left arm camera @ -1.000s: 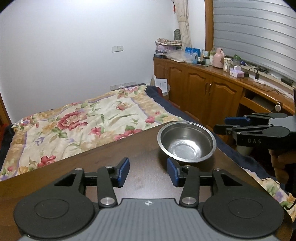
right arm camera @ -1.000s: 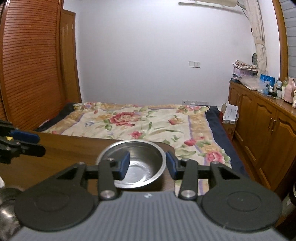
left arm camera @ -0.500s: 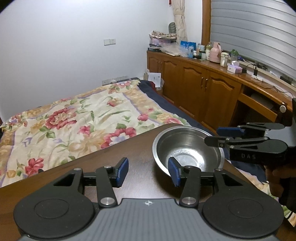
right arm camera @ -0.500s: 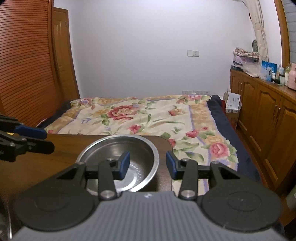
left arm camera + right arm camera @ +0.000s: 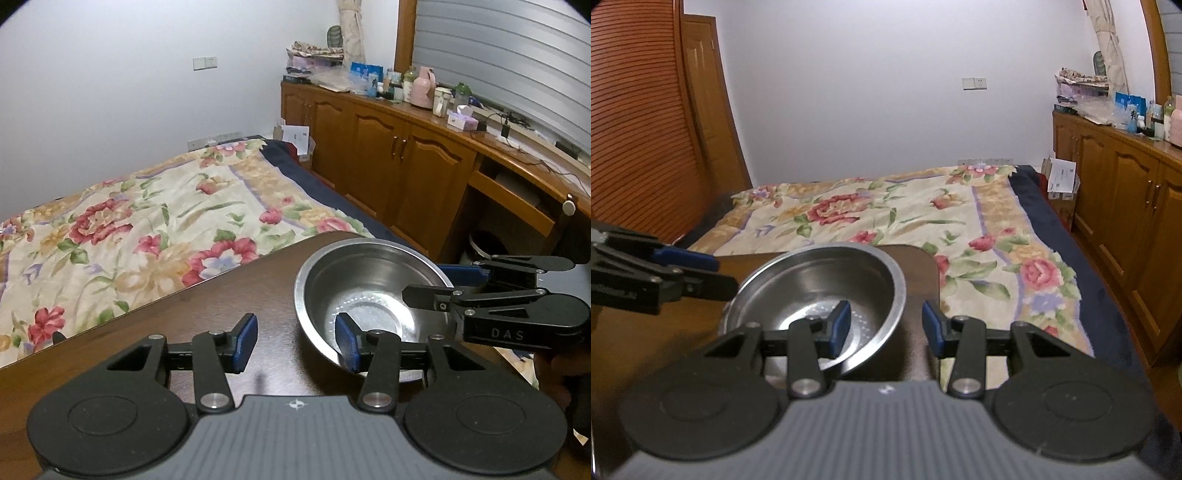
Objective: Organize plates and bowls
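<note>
A steel bowl [image 5: 369,284] stands upright near the rounded corner of the dark wooden table [image 5: 192,332]. My left gripper [image 5: 295,345] is open and straddles the bowl's near left rim: the right pad hangs over the inside, the left pad over bare table. In the right wrist view the bowl [image 5: 820,280] sits low and left of centre. My right gripper [image 5: 885,328] is open across its right rim, left pad inside, right pad outside. No pad presses on the metal. Each gripper shows in the other's view: the right gripper [image 5: 439,284] and the left gripper [image 5: 720,275].
Just past the bowl the table [image 5: 923,266] ends at its corner, with a bed under a floral cover [image 5: 147,229] beyond. Wooden cabinets [image 5: 399,162] topped with bottles and boxes line the right wall. A hand [image 5: 561,373] holds the right gripper.
Both grippers came down and in toward the bowl from opposite sides. Each now has one finger over the bowl's inside, where earlier both stood short of it.
</note>
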The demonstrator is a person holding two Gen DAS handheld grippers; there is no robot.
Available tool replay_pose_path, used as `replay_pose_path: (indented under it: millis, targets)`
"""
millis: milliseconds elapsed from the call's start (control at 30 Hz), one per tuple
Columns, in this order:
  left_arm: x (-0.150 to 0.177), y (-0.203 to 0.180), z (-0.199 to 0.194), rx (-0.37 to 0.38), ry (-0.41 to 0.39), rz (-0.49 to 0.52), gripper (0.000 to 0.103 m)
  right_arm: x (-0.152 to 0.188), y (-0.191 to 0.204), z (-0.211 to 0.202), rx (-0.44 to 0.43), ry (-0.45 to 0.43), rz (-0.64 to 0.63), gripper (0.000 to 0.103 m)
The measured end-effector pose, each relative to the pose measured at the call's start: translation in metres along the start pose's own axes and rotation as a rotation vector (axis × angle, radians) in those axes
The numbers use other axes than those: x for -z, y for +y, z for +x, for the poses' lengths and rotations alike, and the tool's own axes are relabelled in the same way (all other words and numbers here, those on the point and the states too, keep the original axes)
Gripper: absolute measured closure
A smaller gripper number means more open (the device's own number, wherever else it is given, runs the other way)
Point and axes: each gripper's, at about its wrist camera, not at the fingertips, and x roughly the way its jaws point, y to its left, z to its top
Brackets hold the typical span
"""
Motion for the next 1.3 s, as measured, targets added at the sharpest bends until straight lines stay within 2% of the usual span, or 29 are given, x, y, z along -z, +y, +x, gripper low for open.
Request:
replay_pose_path:
  millis: [633,833,967,1100,1300]
  targets:
    - [-0.003,0.001,0.019,0.024,0.053,-0.008,0.064,0.002,0.000,0.004,-0.045,0.024,0.052,0.059]
    - [-0.003,0.003,0.024,0.060,0.078,-0.041,0.066,0.004,0.001,0.006,-0.048,0.035,0.057,0.060]
    - [-0.004,0.002,0.026,0.065,0.082,-0.038,0.070,0.004,0.001,0.007,-0.051,0.038,0.067,0.063]
    - [-0.004,0.000,0.027,0.082,0.089,-0.048,0.079,0.005,0.000,0.007,-0.054,0.040,0.081,0.068]
    - [-0.003,-0.002,0.017,0.072,0.079,-0.044,0.082,0.005,0.000,0.008,-0.052,0.048,0.115,0.076]
